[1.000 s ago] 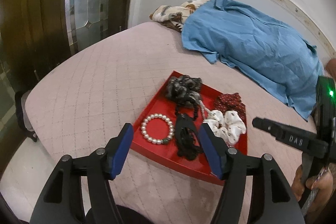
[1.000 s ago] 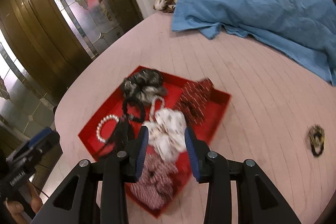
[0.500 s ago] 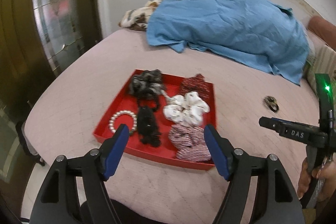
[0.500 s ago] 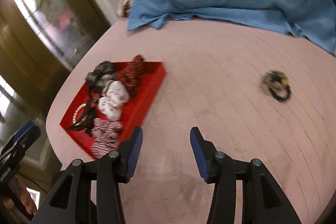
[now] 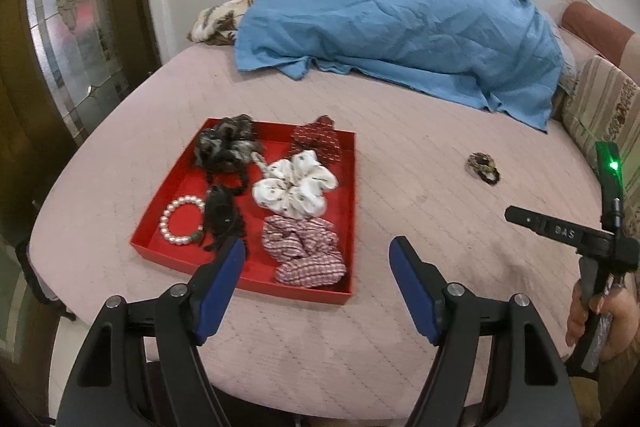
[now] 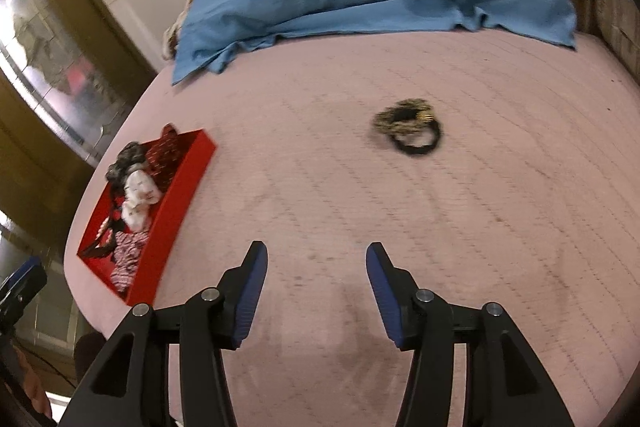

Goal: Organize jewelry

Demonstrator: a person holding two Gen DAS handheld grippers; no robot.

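A red tray (image 5: 352, 187) sits on the pink bed and holds a pearl bracelet (image 5: 180, 223), a white scrunchie (image 5: 296, 187), a checked scrunchie (image 5: 308, 251), a dark red one (image 5: 320, 139) and black pieces. A gold-and-black hair tie (image 6: 408, 127) lies loose on the bed, also in the left wrist view (image 5: 482, 167). My left gripper (image 5: 318, 283) is open and empty, near the tray's front right corner. My right gripper (image 6: 316, 287) is open and empty, well short of the hair tie; the tray (image 6: 188, 163) is to its left.
A blue shirt (image 5: 400, 27) lies spread across the far part of the bed over a patterned cloth (image 5: 220, 19). A striped cushion (image 5: 600, 107) stands at the right. A glass-panelled wooden door (image 5: 72, 19) is to the left of the bed edge.
My right gripper has swung from over the tray to the right, toward the loose hair tie, and opened wider. My left gripper has drawn back from the tray and shifted right.
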